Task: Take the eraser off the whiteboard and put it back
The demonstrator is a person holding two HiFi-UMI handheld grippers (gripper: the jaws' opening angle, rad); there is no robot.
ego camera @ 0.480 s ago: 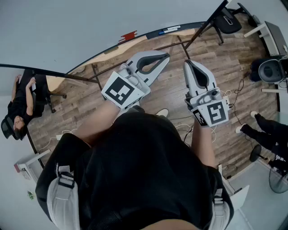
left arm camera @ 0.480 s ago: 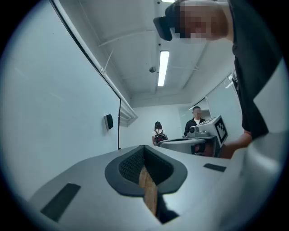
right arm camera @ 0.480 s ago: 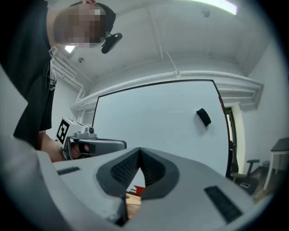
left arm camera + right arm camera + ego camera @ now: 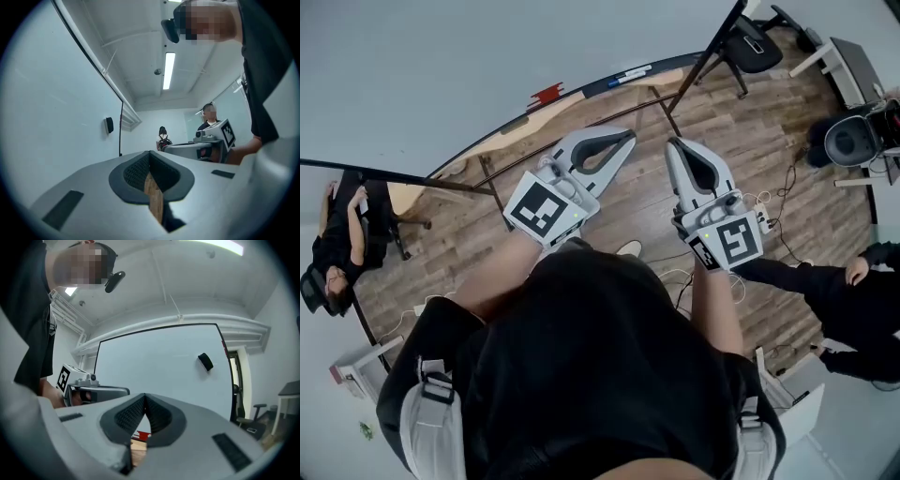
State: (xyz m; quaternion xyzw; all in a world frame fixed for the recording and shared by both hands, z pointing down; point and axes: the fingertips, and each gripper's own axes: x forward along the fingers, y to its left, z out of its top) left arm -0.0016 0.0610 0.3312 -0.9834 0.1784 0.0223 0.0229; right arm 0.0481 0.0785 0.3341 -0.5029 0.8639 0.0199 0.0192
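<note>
Eraser (image 4: 205, 362) sits on whiteboard (image 4: 159, 357), up-right of right gripper (image 4: 144, 404), long axis tilted. Right looks nearer than left gripper (image 4: 150, 161). Both closed, empty.

Black eraser (image 4: 205, 361) sticks tilted, high on the whiteboard (image 4: 159, 357)

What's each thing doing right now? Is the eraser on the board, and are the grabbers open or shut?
whiteboard: upright, no writing visible.
eraser: stuck on the whiteboard, untouched.
left gripper: jaws shut, empty.
right gripper: jaws shut, empty.
ceiling light: on.
</note>
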